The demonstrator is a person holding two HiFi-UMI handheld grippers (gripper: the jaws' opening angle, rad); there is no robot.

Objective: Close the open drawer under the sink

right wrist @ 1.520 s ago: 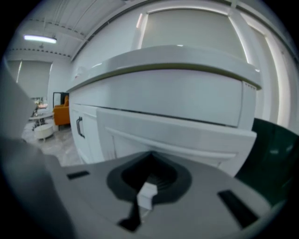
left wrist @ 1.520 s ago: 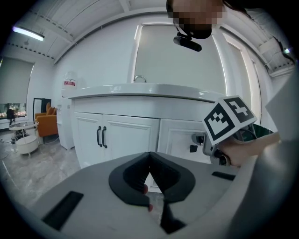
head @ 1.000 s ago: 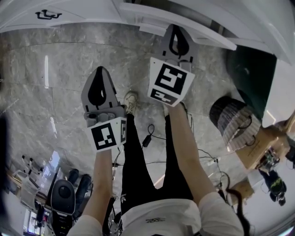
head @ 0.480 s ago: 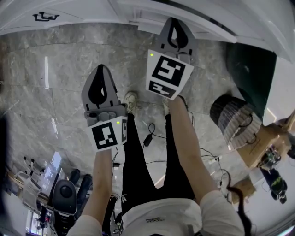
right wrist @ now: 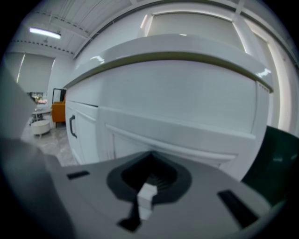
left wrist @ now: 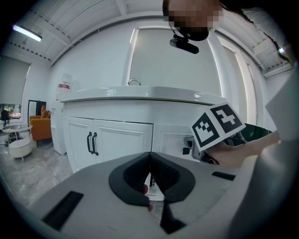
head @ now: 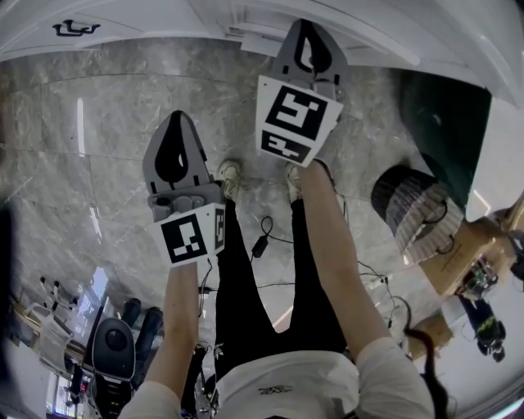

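The white drawer front (head: 372,45) juts out from the sink cabinet at the top of the head view. My right gripper (head: 304,24) is shut, empty, and its tip is at that front; whether it touches is hidden. In the right gripper view the drawer front (right wrist: 187,135) fills the frame just beyond the shut jaws of the right gripper (right wrist: 150,156), under the countertop (right wrist: 177,51). My left gripper (head: 178,117) hangs shut and empty over the floor, back from the cabinet. The left gripper view shows the left gripper (left wrist: 150,155) and the right gripper's marker cube (left wrist: 217,125).
Cabinet doors with black handles (left wrist: 92,143) stand left of the drawer. A dark woven basket (head: 405,209) and a dark green object (head: 446,123) sit at the right. Cables (head: 270,237) lie on the marble floor by the person's shoes (head: 231,178).
My right gripper has edged toward the cabinet, and the drawer front has receded with it. The left gripper has stayed put.
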